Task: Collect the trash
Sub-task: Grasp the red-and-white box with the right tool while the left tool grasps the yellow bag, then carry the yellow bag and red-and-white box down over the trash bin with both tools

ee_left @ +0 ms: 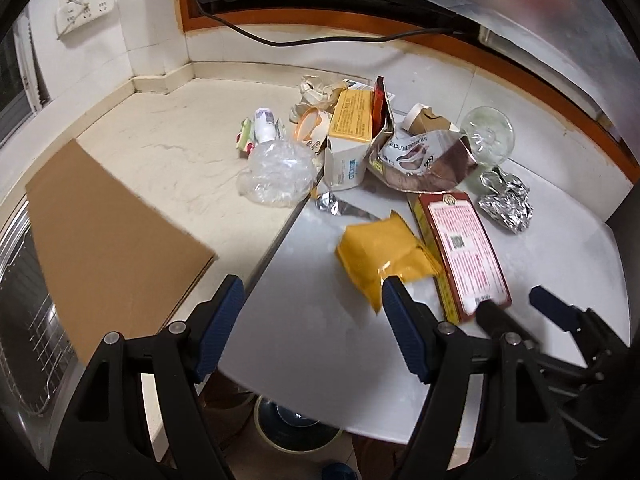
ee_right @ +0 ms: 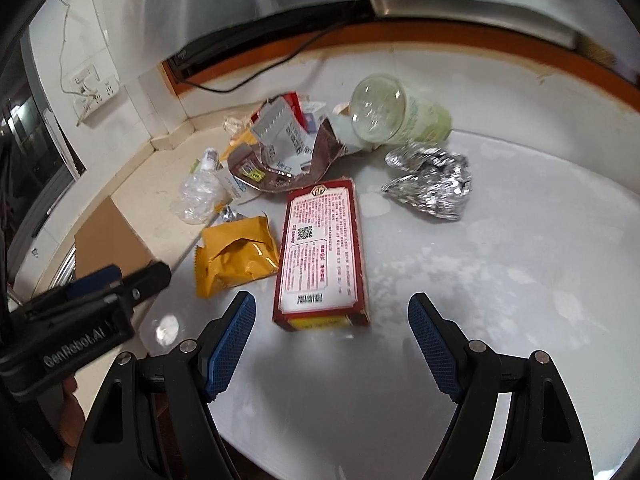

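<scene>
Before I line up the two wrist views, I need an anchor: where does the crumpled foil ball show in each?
Left wrist: the foil ball sits at right of centre, beyond the red box's far end.
Right wrist: the foil ball sits above centre, to the right of the red box.
Shared landmark: the tipped-over glass jar lies just behind the foil in both.

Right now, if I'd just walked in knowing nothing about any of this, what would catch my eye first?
Probably the heap of rubbish on the white table: a long red printed carton lying flat nearest the cameras, with a crumpled yellow foil wrapper touching its left side. To its right sits a ball of crushed silver foil, and behind that a clear glass jar tipped on its side. Both pairs of blue-padded jaws stand open and empty.
</scene>
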Tool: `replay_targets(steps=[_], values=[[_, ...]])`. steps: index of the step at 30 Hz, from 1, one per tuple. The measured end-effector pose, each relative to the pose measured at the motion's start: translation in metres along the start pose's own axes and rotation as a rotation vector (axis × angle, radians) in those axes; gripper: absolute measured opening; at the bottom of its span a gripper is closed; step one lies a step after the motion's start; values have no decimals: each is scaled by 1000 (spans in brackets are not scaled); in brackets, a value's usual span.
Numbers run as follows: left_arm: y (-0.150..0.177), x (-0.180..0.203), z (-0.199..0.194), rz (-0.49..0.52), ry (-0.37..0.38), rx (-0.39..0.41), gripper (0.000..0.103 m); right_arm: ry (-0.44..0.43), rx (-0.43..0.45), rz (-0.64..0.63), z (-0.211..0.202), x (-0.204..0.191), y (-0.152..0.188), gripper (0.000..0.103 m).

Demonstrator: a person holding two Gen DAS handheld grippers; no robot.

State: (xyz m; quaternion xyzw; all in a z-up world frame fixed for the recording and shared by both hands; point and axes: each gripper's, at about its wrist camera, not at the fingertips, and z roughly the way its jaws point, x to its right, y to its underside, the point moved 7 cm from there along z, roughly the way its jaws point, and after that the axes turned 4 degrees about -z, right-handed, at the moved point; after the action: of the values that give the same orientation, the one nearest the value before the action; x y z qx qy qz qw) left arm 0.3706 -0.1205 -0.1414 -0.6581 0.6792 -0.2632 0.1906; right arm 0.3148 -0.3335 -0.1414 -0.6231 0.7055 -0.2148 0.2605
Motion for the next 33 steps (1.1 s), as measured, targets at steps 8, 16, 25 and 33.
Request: replay_targets(steps=[8, 16, 25, 33], values=[[-5, 20, 13, 68, 111, -24, 69, 10, -55, -19, 42, -1, -8, 77], [-1, 41, 29, 151, 163, -59, 69, 60, -34, -47, 47, 5, -6, 62], [-8, 52, 62, 176, 196, -107, 69, 42, -3, 29, 33, 32, 2, 62], [-15, 61, 90, 152, 206, -136, 69, 58, 5, 15, 32, 31, 2, 62]])
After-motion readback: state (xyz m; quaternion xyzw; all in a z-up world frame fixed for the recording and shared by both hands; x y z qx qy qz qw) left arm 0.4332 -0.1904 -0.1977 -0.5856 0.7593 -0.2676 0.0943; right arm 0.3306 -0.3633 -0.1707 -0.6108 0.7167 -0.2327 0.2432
